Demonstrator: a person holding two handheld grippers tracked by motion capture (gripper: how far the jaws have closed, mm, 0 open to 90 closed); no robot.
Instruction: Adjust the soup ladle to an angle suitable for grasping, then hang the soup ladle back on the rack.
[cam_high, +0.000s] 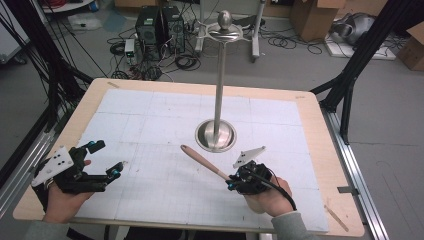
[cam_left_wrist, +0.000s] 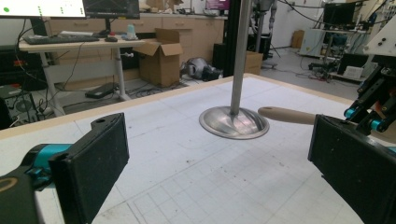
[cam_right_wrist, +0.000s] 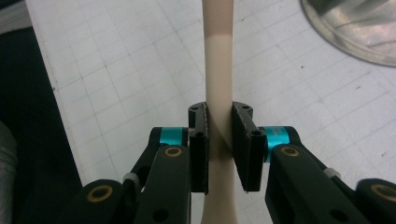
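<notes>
Holding phase, as I read it: the utensil is gripped and lifted, and the likely next move is carrying it toward the metal stand (cam_high: 216, 134), which calls for keeping the long handle clear of the pole. Left tongs (cam_high: 111, 159) rest low over the worktop (cam_high: 150, 115) at its left edge, jaws spread wide, nothing between them. Wooden-handled utensil (cam_high: 202, 161) slants up-left between the two grippers, near the stand's base. Right tongs (cam_right_wrist: 219, 149) are clamped narrow around its pale handle, pads pressing both sides; the working end is hidden.
</notes>
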